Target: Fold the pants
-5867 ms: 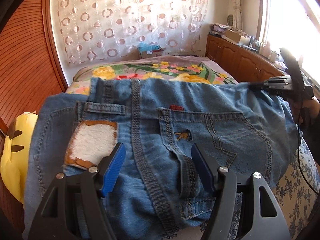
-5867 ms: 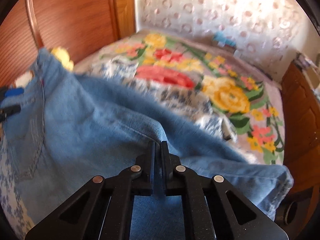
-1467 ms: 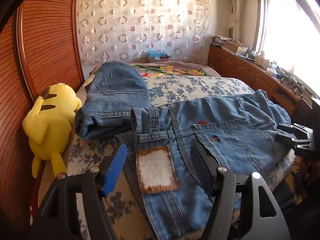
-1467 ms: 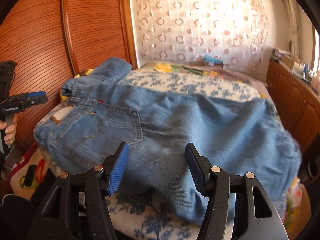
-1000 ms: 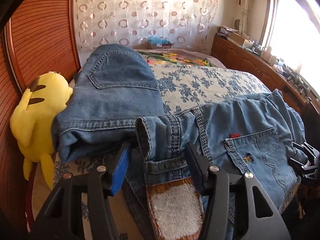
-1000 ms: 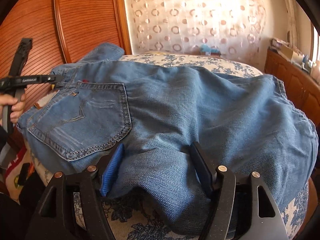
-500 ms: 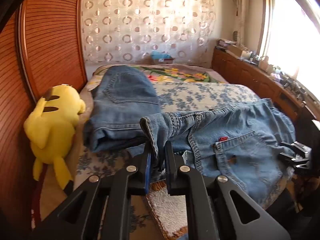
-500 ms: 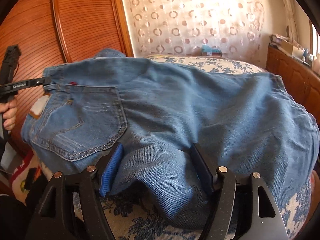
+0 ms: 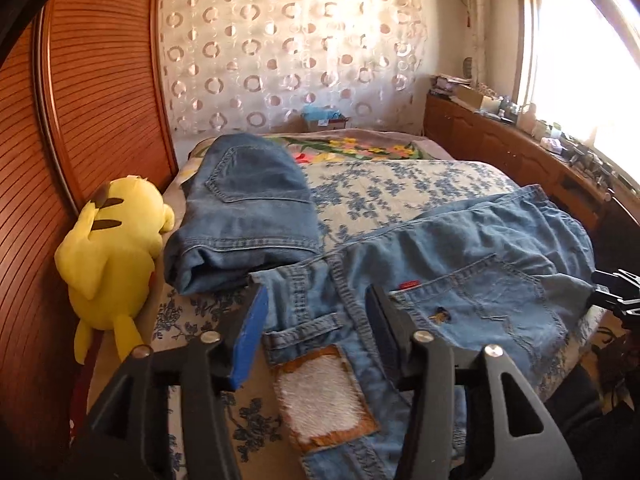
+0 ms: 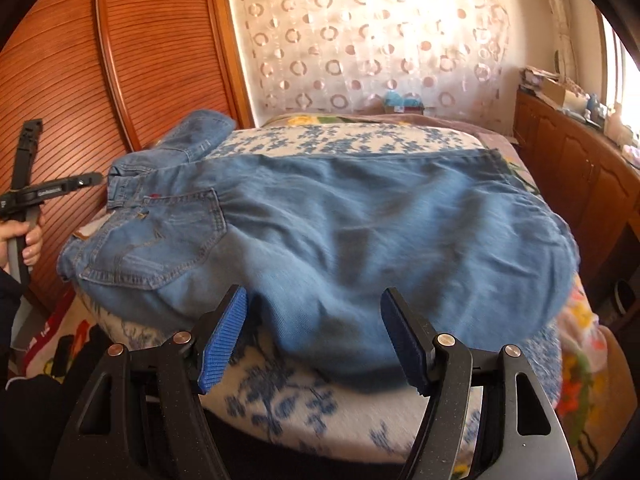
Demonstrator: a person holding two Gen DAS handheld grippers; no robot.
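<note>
Blue jeans lie spread across the bed, back pocket up; in the right wrist view the jeans cover most of the near half. My left gripper hovers over the waistband corner and its brown-edged white patch. Its jaws are opening, with the waistband lying under the gap and the pads off it. My right gripper stands open at the near folded edge of the legs, the denim reaching just between its fingertips without being pinched. Each gripper shows in the other's view: left gripper, right gripper.
A second pair of jeans lies folded at the bed's far left, beside a yellow plush toy against the wooden wardrobe. The floral bedspread is bare behind. Wooden cabinets run along the right under the window.
The left gripper was shut on the lifted waistband half a second ago; it has let go and the waistband lies flat. The right gripper has drawn back from the denim bunched between its fingers.
</note>
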